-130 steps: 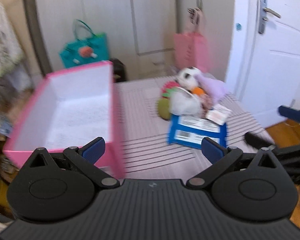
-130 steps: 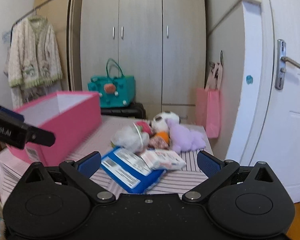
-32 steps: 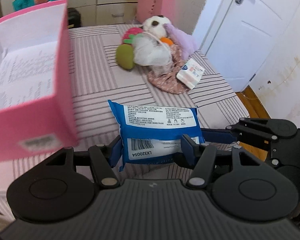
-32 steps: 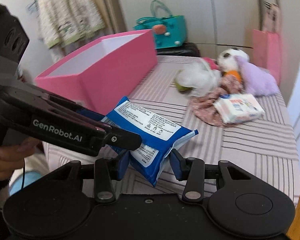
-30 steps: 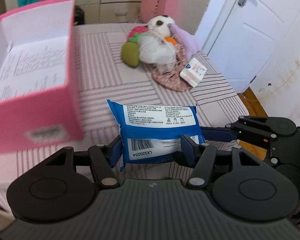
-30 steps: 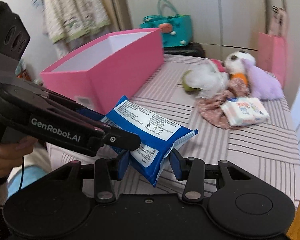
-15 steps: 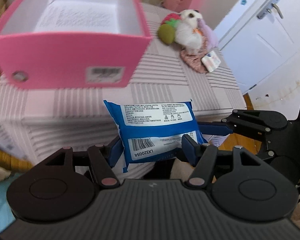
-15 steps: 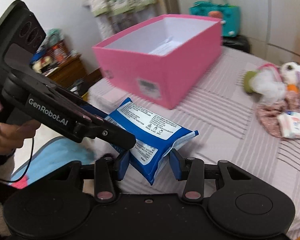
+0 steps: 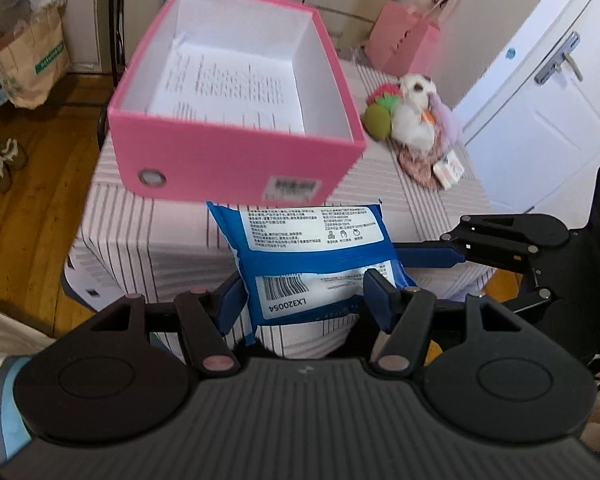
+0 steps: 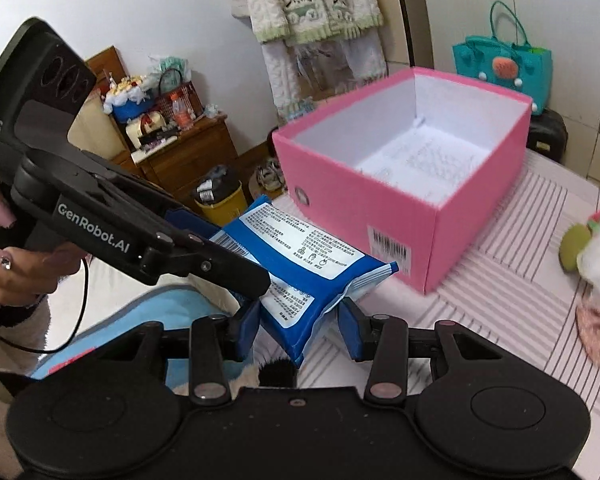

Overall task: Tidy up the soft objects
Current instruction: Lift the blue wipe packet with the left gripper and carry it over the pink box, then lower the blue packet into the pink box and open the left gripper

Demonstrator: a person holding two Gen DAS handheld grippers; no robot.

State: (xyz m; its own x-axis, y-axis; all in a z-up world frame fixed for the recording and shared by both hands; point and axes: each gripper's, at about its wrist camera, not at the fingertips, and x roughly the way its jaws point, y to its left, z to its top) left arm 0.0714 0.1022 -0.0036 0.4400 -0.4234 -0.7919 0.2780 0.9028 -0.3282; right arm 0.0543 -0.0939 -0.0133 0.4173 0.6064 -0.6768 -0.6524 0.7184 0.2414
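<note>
A blue soft pack with a white label (image 9: 312, 256) (image 10: 300, 264) hangs in the air in front of the table, just short of the pink box (image 9: 236, 160) (image 10: 384, 208). My left gripper (image 9: 306, 300) is shut on its near end with the barcode. My right gripper (image 10: 300, 322) is shut on the pack's other end and reaches in from the right in the left wrist view. The box is open at the top, white inside, with a printed sheet on its floor. A pile of plush toys (image 9: 412, 120) (image 10: 592, 256) lies on the table beyond the box.
The table wears a pink striped cloth (image 9: 148, 220). A small white pack (image 9: 448, 168) lies by the toys. A pink bag (image 9: 404, 46) and a white door (image 9: 548, 92) stand behind. A wooden cabinet (image 10: 180, 156), a yellow bin (image 10: 220, 200) and a person's hand (image 10: 4, 268) are on the left.
Both grippers have carried the blue pack up and away from the toys toward the near front of the pink box. The box's inside now shows from above.
</note>
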